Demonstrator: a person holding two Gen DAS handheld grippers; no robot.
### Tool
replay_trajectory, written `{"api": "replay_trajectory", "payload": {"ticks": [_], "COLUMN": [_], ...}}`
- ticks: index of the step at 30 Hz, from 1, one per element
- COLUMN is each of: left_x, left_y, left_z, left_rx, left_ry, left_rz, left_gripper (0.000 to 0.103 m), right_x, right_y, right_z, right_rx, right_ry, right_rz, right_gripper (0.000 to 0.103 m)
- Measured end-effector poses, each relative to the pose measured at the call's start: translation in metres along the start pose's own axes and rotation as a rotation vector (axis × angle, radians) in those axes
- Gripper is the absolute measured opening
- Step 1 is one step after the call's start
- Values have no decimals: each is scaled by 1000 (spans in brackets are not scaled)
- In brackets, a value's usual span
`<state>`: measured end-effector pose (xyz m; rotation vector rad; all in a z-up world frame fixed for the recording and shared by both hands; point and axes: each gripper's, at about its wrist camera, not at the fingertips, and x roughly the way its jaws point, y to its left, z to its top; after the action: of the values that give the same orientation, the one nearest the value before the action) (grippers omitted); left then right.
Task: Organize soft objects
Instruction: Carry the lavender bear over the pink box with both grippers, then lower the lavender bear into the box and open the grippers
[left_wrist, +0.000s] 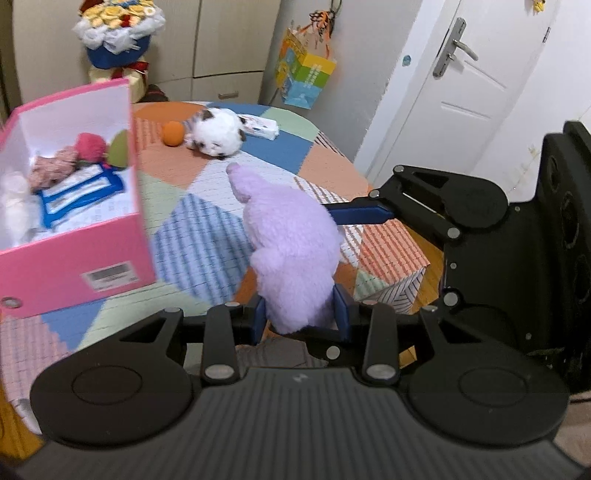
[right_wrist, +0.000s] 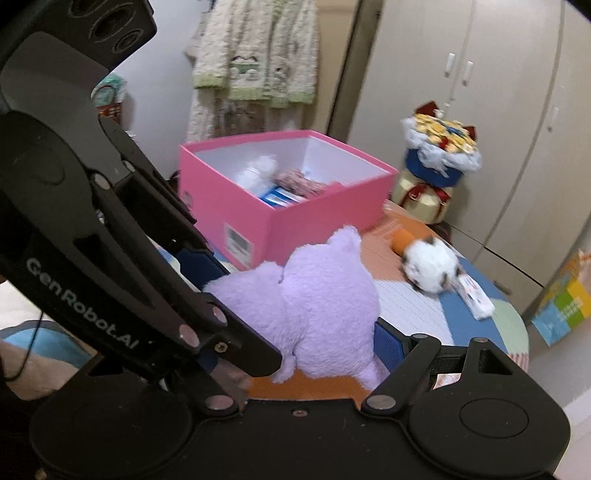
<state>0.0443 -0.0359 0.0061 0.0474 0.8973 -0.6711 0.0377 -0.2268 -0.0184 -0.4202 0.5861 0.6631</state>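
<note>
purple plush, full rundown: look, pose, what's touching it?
The purple plush toy is pale lilac, fluffy pile, soft-looking, with rounded lobes and a pinkish-tipped end pointing toward the far toys. It sits above the patchwork cover, right of the pink box. The left tongs pinch its lower end between blue pads; the right tongs clasp its wider body from the side. Its face is not visible.

Your left hand-held gripper: matte black body, ribbed top plate, round hubs either side, silver pivot pins, blue finger pads; your right hand-held gripper: same black linkage, blue pads, small screws; white "GenRobot.AI" lettering on left gripper's arm; thin black cable at left edge.
</note>
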Motion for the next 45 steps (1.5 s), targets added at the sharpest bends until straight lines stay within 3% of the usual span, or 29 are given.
{"api": "replay_trajectory", "payload": {"ticks": [6,11,18,23,31,38,45], "left_x": [-48,-77,-85,-64,-1,43,59], "left_y": [15,39,88,134,210,260,270], "left_z": [-1,5,34,59,87,97,100], "left_rx": [5,-25,-66,-114,-184,-354,-404], "left_ry": [-41,-149,-213,-207,-155,-121,-95], "left_rz": [59,76,64,40,-37,-104,-51], "left_gripper": [35,35,35,35,35,35,35], "right_x": [-6,-2,35,84,166,217,243], "right_y": [27,30,22,5,-29,-44,-43], "right_z": [38,73,116,141,149,158,165], "right_rx": [-101,-122,-133,-94,-35,-57,-107], "right_ry": [-47,-119,-177,-154,-75,45,118], "right_rz": [25,36,42,85,125,121,113], "right_gripper": [84,84,83,80,77,77,75]}}
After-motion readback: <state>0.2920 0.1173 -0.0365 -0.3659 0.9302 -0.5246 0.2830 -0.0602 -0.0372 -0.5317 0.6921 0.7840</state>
